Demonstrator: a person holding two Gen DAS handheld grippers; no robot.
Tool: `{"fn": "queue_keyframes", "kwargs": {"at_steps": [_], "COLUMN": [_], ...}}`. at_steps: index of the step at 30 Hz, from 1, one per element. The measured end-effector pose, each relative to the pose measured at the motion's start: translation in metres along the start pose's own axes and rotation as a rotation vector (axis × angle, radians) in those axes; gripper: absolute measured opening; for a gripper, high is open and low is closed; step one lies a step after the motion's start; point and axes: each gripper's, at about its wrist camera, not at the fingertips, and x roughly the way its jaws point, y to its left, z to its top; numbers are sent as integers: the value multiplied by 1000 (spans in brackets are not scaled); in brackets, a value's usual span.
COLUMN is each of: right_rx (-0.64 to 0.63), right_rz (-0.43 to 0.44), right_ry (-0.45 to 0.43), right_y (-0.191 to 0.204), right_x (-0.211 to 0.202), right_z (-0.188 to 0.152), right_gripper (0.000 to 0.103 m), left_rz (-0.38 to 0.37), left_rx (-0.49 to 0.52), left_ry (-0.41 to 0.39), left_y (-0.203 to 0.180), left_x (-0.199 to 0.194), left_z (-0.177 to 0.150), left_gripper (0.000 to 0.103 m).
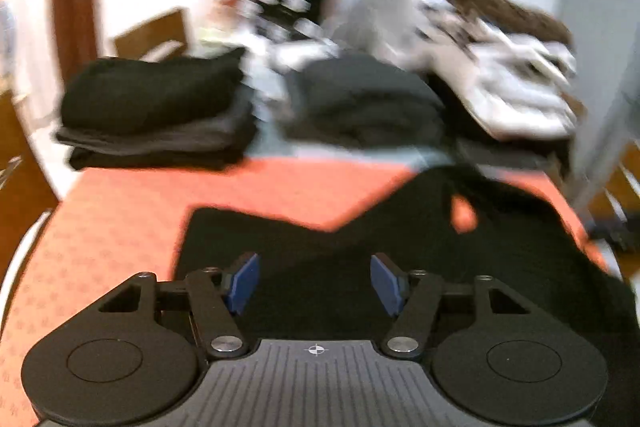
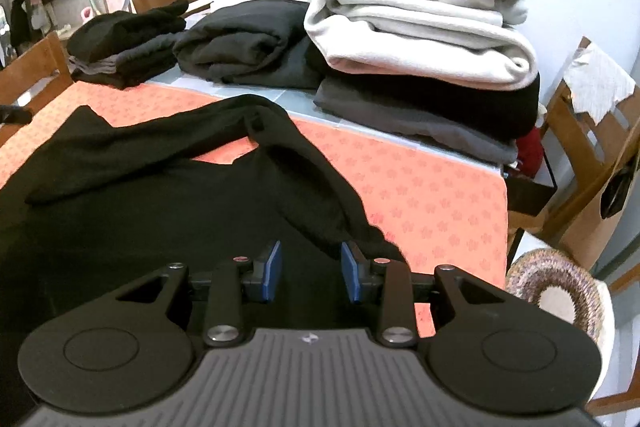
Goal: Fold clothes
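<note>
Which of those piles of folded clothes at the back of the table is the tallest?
The pile on the right: cream and white garments stacked on dark ones, with a brown knit on top. The two black piles beside it are much lower.

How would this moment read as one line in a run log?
task: fold clothes | black garment: spread on orange tablecloth, sleeve folded across | left gripper: open, empty | right gripper: open

Matt black cloth garment (image 2: 168, 211) lies beneath the right tool (image 2: 311, 273); ahead, an orange patterned cloth (image 2: 420, 195) covers the desk; beside it, glossy wooden chairs (image 2: 576, 147).
</note>
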Motion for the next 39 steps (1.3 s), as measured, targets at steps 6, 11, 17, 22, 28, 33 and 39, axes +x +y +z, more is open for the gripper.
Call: {"fn": "queue_keyframes", "kwargs": {"at_steps": [6, 11, 17, 22, 28, 33, 39], "right_rx": [-88, -202, -359, -449, -466, -550, -578], "right_rz": [-6, -14, -32, -67, -44, 35, 99], "right_ry": [-14, -29, -22, 20, -66, -36, 61], "right_y": [6, 15, 28, 30, 27, 34, 47], "right_x": [12, 25, 54, 76, 31, 0, -2], "right_z": [18, 37, 53, 53, 47, 14, -32], "right_gripper": [38, 38, 33, 2, 2, 2, 2], "left_rz": [-81, 70, 103, 184, 292, 303, 277], "left_rx": [182, 295, 327, 216, 51, 86, 123], "left_ry": [124, 118, 123, -11, -125, -47, 95], "left_y": [-35, -45, -33, -19, 12, 13, -3], "left_x": [17, 31, 36, 9, -48, -78, -77], "left_z": [-39, -56, -61, -41, -17, -47, -113], "left_gripper": [63, 43, 4, 4, 4, 4, 4]}}
